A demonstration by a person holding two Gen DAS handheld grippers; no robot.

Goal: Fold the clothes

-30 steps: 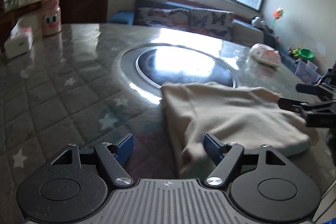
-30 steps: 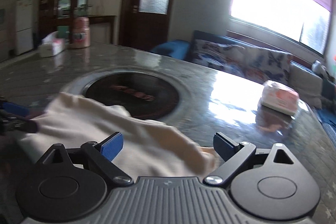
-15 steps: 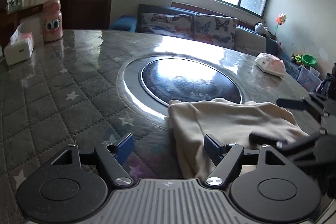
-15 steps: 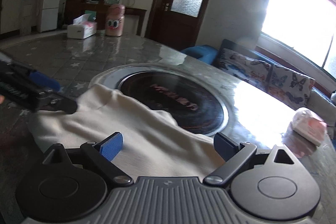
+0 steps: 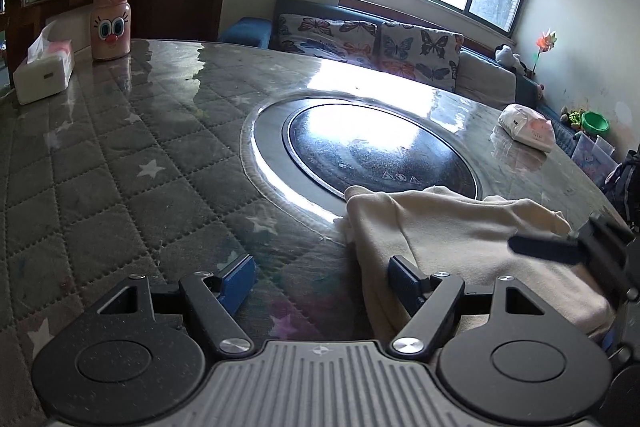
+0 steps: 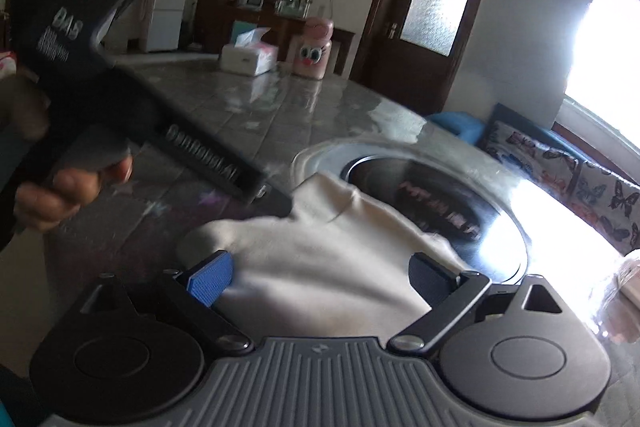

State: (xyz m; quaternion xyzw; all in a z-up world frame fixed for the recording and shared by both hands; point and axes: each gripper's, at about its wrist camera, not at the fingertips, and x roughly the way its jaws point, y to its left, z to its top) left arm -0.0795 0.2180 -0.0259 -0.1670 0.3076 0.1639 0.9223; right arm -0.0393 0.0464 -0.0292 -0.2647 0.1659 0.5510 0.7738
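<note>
While both grippers, left (image 5: 322, 277) and right (image 6: 322, 277), stand wide with nothing clamped, cream garment (image 5: 460, 239) lies bunched, rumpled, on quilted table (image 5: 120, 163), overlapping round cooktop (image 5: 376, 151) rim.

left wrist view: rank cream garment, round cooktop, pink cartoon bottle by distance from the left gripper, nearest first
From the left gripper:
1. cream garment, just ahead on the right, its edge at the right finger.
2. round cooktop, set into the table's middle, beyond the garment.
3. pink cartoon bottle, far left edge of the table, beside the tissue box.
</note>
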